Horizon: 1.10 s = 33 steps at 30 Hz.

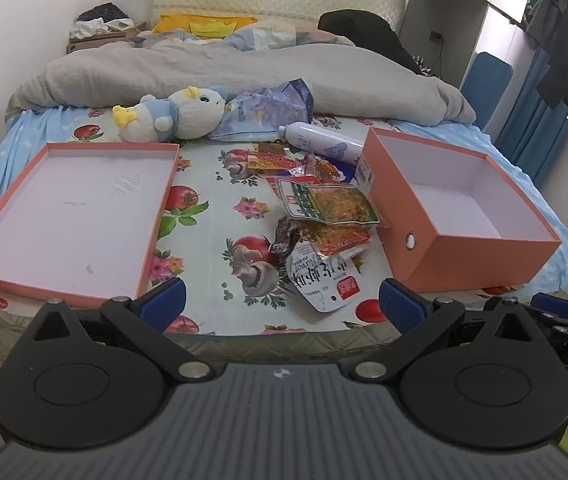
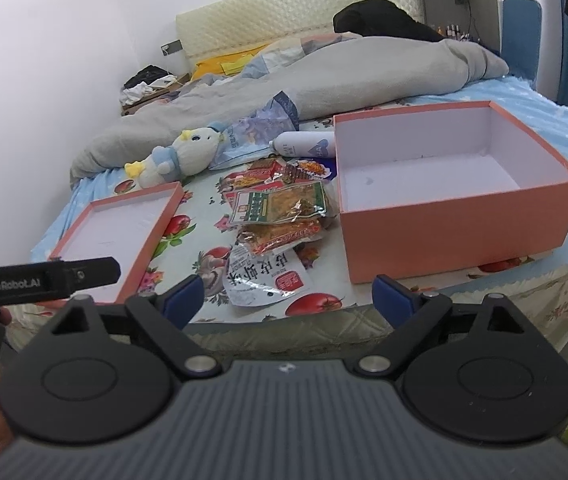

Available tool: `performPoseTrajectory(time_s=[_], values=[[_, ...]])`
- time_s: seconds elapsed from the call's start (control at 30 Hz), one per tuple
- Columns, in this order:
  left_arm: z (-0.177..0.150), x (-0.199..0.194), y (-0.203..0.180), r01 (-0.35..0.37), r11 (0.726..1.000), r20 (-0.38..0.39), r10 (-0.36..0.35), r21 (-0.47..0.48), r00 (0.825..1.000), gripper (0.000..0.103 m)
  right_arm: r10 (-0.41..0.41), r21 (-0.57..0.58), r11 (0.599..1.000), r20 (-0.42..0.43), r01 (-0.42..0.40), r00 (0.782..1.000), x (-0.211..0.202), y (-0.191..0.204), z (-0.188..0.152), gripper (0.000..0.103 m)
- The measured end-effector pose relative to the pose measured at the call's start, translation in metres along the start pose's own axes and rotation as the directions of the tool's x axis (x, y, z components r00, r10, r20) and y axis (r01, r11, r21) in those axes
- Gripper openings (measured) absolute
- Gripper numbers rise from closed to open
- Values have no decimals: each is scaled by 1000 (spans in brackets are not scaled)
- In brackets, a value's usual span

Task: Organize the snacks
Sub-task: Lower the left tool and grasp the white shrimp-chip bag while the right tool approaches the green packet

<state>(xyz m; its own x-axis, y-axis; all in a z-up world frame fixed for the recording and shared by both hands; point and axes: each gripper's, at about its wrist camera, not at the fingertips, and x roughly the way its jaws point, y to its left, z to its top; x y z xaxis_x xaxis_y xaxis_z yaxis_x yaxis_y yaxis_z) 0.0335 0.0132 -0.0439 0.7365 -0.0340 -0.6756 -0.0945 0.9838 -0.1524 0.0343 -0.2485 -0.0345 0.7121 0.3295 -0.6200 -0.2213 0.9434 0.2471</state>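
Both grippers hang over the near edge of the bed (image 1: 83,320). On the left gripper (image 1: 281,306) the 2 blue fingers (image 1: 165,300) stand wide apart with nothing between them. On the right gripper (image 2: 288,300) the jaws are also apart and empty.

I take the pile of snack packets (image 1: 320,216) as the landmark. It lies on the flowered sheet (image 1: 211,208), just past the fingers of both grippers. Its nearest piece is a silver packet (image 1: 324,280) with red label, and on top lies a clear packet with green border (image 1: 324,200). Left of the pile, a little apart, sits the shallow pink lid (image 1: 71,216), open side up. Right of the pile, just beside it, stands the deep pink box (image 1: 456,208), with white inside. Behind the pile lies a white bottle (image 1: 320,140) on its side, then a blue bag (image 1: 267,112) and a plush duck (image 1: 175,114) to the left of it. Farther behind is a grey blanket (image 1: 223,72).
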Motion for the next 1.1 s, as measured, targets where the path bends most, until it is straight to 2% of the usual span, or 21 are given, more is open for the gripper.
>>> performPoseTrajectory(time_s=[0.07, 0.43, 0.7, 0.8, 0.87, 1.0, 1.1], values=[[3, 6, 3, 3, 1000, -2, -3, -2, 1000, 103, 7, 6, 1000, -10, -7, 1000, 5, -1, 0, 85], [-2, 57, 9, 20, 1000, -60, -19, 20, 998, 103, 33, 7, 999, -28, -33, 999, 34, -1, -2, 85], [-9, 106, 23, 61, 998, -134, -62, -15, 989, 103, 46, -32, 998, -45, -47, 998, 59, 0, 4, 83], [-12, 121, 26, 73, 997, -128, -76, -27, 989, 103, 50, -41, 998, -46, -52, 998, 71, 2, 9, 83], [-14, 127, 28, 101, 994, -111, -105, -41, 988, 103, 49, -51, 997, -48, -52, 998, 80, 4, 13, 83], [-14, 147, 35, 193, 975, -119, -206, -110, 971, 103, 64, -59, 996, -64, -68, 996, 99, 7, 22, 82], [-12, 160, 36, 222, 964, -118, -240, -144, 964, 103, 65, -71, 995, -73, -70, 995, 112, 10, 30, 82]])
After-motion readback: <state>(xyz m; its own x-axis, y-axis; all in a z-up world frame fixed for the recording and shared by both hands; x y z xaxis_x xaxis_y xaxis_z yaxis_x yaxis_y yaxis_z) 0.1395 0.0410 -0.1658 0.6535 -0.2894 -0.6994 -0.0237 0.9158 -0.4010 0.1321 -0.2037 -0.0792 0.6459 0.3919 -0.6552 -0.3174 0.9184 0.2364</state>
